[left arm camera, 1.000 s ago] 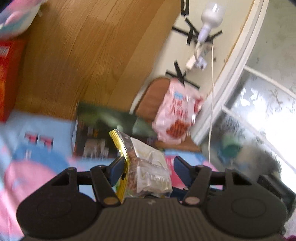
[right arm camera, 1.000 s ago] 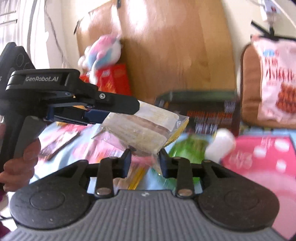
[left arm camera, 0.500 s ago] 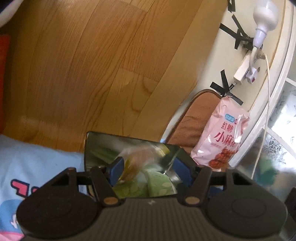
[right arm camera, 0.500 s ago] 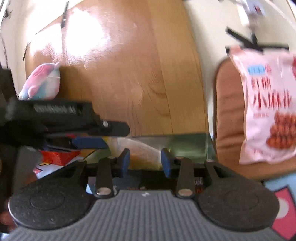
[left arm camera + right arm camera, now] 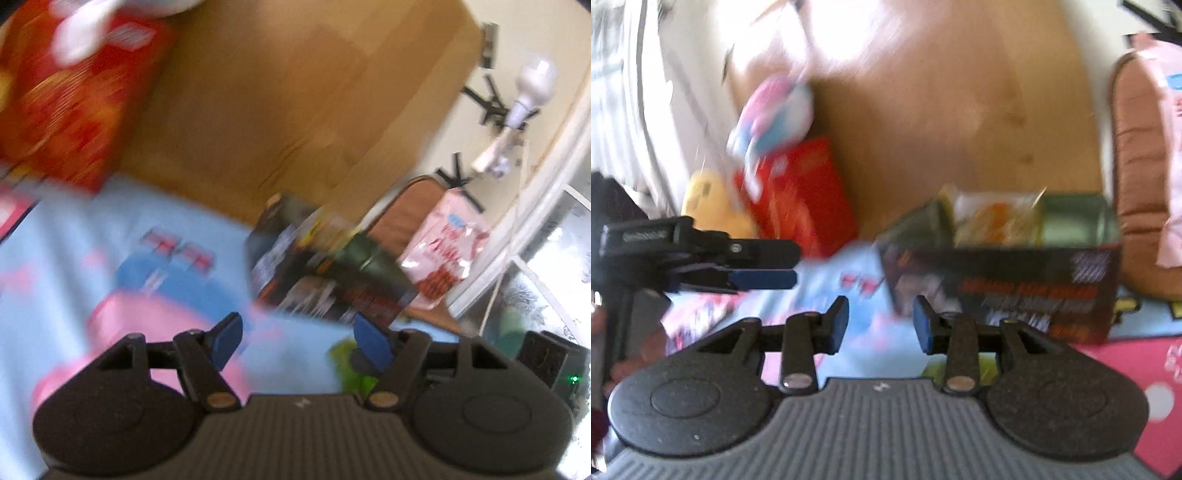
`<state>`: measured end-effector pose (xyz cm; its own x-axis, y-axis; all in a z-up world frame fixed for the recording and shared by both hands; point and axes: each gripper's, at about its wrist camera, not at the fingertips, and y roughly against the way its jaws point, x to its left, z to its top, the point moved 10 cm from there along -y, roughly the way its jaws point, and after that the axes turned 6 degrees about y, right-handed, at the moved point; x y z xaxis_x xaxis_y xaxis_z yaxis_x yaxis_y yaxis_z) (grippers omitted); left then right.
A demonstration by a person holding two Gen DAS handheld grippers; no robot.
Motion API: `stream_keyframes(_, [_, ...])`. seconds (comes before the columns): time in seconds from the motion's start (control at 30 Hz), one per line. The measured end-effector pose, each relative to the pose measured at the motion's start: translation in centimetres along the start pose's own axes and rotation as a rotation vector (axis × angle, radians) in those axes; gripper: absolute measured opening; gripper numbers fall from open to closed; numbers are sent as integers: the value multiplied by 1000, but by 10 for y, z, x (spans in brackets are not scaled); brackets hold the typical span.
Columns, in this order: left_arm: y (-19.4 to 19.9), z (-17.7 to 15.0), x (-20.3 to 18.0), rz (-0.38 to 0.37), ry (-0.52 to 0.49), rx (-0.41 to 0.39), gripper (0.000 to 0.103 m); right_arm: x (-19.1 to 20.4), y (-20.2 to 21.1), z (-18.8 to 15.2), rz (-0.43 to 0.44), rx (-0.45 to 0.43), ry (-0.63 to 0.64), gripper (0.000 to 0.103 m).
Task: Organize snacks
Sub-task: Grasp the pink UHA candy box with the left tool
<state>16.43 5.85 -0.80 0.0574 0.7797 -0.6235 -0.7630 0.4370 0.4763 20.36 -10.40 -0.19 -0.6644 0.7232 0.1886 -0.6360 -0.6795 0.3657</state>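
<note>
A dark printed box [image 5: 1008, 291] stands open-topped on the blue and pink mat, against the wooden board. A clear snack packet with a yellow edge [image 5: 997, 219] sits inside it, also seen blurred in the left wrist view as the packet [image 5: 325, 229] in the box [image 5: 325, 284]. My left gripper [image 5: 299, 343] hangs back from the box, its jaws opening with nothing between them; it shows at the left as the left gripper [image 5: 792, 267]. My right gripper [image 5: 881, 325] is open and empty, short of the box's near left corner. A green packet [image 5: 343, 360] lies on the mat.
A red snack box [image 5: 801, 199] with a plush toy [image 5: 775, 114] on it stands at the left by a yellow thing [image 5: 709, 206]. A pink snack bag [image 5: 443, 251] leans on a brown cushion [image 5: 1137, 184] at the right. Bulb and cable [image 5: 532, 85] hang on the wall.
The left gripper carried the clear packet over the dark box, let it go inside and drew back, down and away. The right gripper also backed off from the box.
</note>
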Motion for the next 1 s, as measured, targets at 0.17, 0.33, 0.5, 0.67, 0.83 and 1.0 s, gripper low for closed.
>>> stream_keyframes(0.17, [12, -32, 27, -35, 158, 64, 68, 29, 4, -45, 13, 135, 34, 52])
stream_keyframes(0.33, [4, -51, 16, -45, 136, 89, 68, 45, 19, -60, -28, 125, 46, 55])
stream_keyframes(0.5, [6, -69, -2, -56, 65, 117, 68, 46, 34, -69, -77, 107, 3, 56])
stream_keyframes(0.67, [15, -94, -16, -59, 4, 131, 68, 52, 50, -84, -141, 100, 35, 56])
stream_keyframes(0.83, [26, -119, -33, -47, -93, 153, 69, 58, 70, -96, -199, 86, 16, 57])
stream_keyframes(1.0, [30, -117, -31, -76, -54, 174, 73, 57, 74, -98, -199, 85, 0, 57])
